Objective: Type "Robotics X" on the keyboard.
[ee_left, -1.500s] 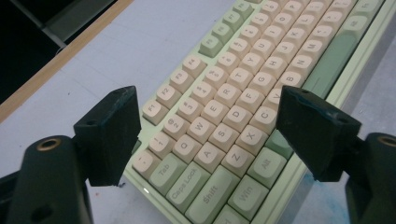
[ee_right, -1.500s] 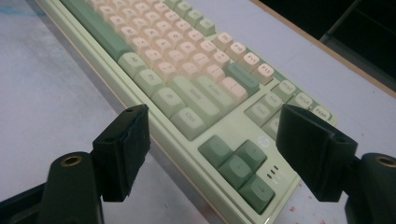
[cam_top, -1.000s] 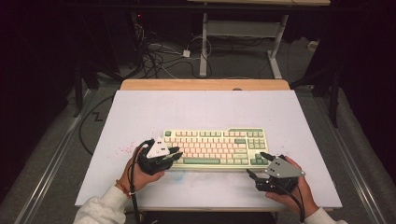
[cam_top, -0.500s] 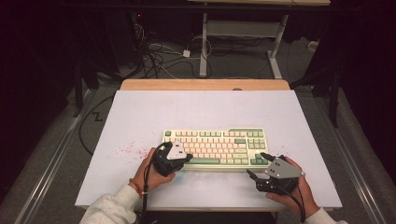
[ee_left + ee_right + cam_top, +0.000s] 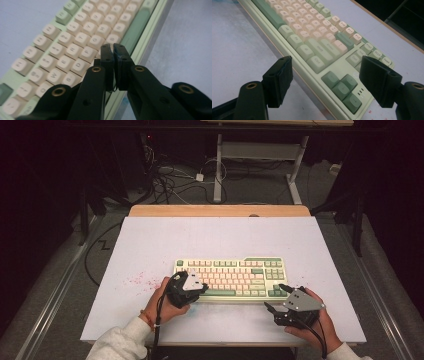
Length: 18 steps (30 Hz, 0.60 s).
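The keyboard [image 5: 231,277] lies on the bench [image 5: 150,245]. The left gripper [image 5: 113,50] hovers over its letter keys, fingers pressed together — the right gripper [image 5: 325,72], fingers spread, sits by the arrow-key corner.

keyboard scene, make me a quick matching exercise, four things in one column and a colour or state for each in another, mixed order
Things:
1. left gripper
2. right gripper
3. space bar
4. letter keys

Colour or state:
A. cream
B. jaws wide apart, nothing between them
C. long and green
D. jaws nearly together over the keys

Pairs: 1-D, 2-B, 3-C, 4-A
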Available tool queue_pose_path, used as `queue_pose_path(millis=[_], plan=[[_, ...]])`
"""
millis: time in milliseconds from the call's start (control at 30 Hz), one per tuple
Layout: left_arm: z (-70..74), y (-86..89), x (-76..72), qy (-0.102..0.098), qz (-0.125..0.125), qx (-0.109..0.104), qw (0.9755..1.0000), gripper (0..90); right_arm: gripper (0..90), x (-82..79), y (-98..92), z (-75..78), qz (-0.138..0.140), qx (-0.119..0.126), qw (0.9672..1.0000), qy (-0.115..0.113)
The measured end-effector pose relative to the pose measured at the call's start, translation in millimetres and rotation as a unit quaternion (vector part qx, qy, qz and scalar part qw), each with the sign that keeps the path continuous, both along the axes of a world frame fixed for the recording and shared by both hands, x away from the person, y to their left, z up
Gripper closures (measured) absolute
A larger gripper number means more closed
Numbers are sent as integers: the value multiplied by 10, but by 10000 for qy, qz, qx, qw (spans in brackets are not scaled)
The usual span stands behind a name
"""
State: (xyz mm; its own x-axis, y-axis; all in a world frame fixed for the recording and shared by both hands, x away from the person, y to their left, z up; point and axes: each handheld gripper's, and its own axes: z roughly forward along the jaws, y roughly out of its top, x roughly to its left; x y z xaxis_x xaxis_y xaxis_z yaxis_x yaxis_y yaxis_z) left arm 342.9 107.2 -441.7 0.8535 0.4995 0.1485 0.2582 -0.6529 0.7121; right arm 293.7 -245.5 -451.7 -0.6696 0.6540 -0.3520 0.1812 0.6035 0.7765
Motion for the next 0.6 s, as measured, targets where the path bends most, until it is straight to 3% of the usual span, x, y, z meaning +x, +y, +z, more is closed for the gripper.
queue_pose_path(millis=[233,433,600], plan=[[24,202,-7,-161,182,-149,9996,671,270,1,-21,14,-23,41,10000,-16],[35,327,-34,-437,410,-82,9982,527,271,9,-44,30,-79,99,9999,-29],[12,416,-65,-542,619,-30,9966,394,270,22,-51,26,-69,109,9999,-8]])
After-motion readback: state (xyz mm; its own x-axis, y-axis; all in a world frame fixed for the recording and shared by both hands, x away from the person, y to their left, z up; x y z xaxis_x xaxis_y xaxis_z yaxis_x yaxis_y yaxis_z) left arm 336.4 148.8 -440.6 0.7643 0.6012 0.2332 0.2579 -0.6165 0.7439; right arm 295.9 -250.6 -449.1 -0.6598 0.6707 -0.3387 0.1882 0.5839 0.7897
